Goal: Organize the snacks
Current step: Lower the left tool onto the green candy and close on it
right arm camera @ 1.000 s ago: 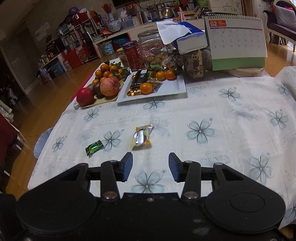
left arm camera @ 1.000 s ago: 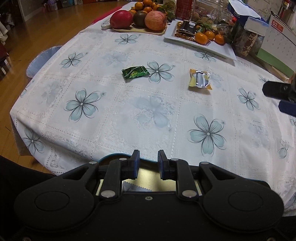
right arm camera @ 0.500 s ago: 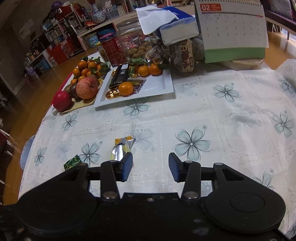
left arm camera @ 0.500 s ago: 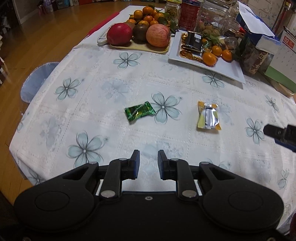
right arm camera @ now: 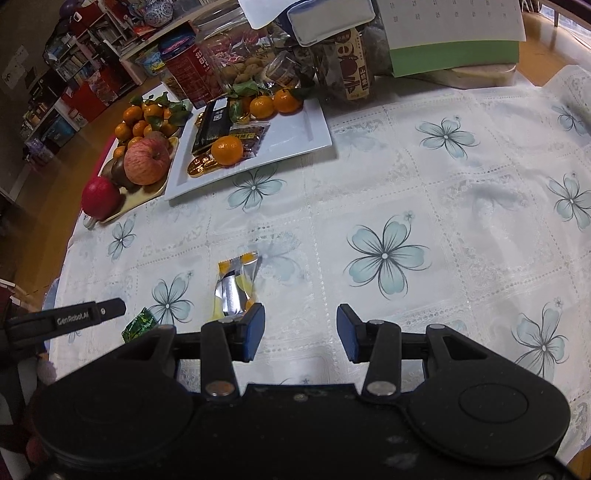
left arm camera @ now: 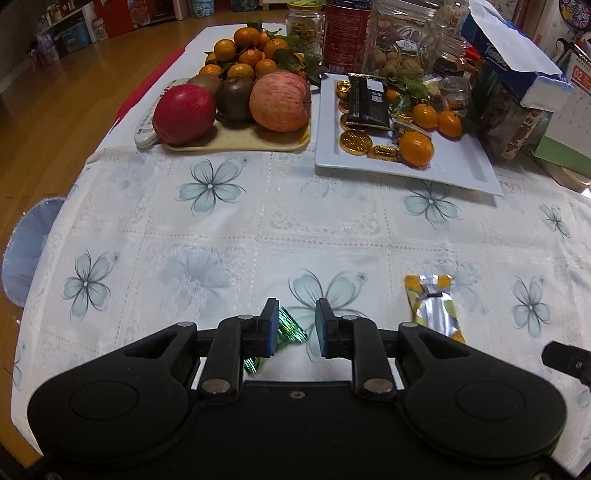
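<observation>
A green foil candy (left arm camera: 291,330) lies on the flowered tablecloth, partly hidden behind the left finger of my left gripper (left arm camera: 296,323). That gripper's jaws are opening, with the candy between them and no pad pressing on it. A yellow and silver snack packet (left arm camera: 434,308) lies to its right. In the right wrist view the same packet (right arm camera: 234,286) sits just ahead of the left finger of my right gripper (right arm camera: 301,325), which is open with only cloth between its fingers. The green candy (right arm camera: 139,325) shows further left. The white plate (left arm camera: 447,164) at the back holds snacks and tangerines.
A fruit tray (left arm camera: 236,144) with apples and tangerines stands left of the plate. Jars, a red tin (left arm camera: 343,33), a tissue box (left arm camera: 517,55) and a desk calendar (right arm camera: 454,33) crowd the far edge. A blue chair seat (left arm camera: 26,251) sits off the table's left edge.
My left gripper has travelled forward over the table to the green candy, which now lies between its fingers. My right gripper has moved closer to the yellow packet.
</observation>
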Available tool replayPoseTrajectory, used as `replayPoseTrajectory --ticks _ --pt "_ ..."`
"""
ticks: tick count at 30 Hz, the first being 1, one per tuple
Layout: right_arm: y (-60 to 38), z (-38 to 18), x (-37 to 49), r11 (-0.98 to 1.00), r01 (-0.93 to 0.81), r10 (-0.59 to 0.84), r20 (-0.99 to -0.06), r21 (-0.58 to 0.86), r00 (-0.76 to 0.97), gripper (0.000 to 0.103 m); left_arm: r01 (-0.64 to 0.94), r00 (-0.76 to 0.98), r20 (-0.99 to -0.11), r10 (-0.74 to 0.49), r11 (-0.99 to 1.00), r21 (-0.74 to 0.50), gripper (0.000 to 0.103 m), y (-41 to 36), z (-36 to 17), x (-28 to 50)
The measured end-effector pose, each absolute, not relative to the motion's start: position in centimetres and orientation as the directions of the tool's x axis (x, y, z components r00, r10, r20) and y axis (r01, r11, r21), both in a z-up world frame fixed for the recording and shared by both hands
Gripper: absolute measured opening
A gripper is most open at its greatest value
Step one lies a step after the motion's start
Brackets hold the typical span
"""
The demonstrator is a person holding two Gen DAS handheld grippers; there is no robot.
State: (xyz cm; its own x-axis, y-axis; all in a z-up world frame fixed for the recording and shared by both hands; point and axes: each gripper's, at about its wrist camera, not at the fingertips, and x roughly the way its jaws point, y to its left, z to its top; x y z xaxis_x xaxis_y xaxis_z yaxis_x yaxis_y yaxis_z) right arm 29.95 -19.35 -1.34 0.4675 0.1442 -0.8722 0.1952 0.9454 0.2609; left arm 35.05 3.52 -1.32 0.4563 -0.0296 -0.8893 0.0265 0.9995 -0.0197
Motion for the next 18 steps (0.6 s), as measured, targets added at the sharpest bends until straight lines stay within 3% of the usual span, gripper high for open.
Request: replayPoseTrajectory --ticks 3,9,13,18 --pt "-19.1 -1.1 30.1 0.938 0.187 0.178 -0.87 0.291 0.461 0.046 -0.062 0.432 -0.901 0.045 0.998 0.02 0.031 4.5 -2.4 36.4" --pt "-18.6 -0.2 30.1 0.936 0.153 0.212 -0.856 0.316 0.471 0.046 -0.261 0.292 -0.956 0.039 0.965 -0.041 0.031 8.0 -5.4 37.5" --pt "-18.9 -0.2 30.1 0.928 0.163 0.228 -0.858 0.334 0.461 0.046 -0.27 0.279 -0.955 0.097 0.963 0.019 0.03 7.9 -5.9 37.4" --pt "-19.7 -0.3 30.2 0.927 0.181 0.217 -0.862 0.33 0.459 0.047 -0.254 0.264 -0.964 0.044 0.967 -0.026 0.03 6.8 -5.9 36.8"
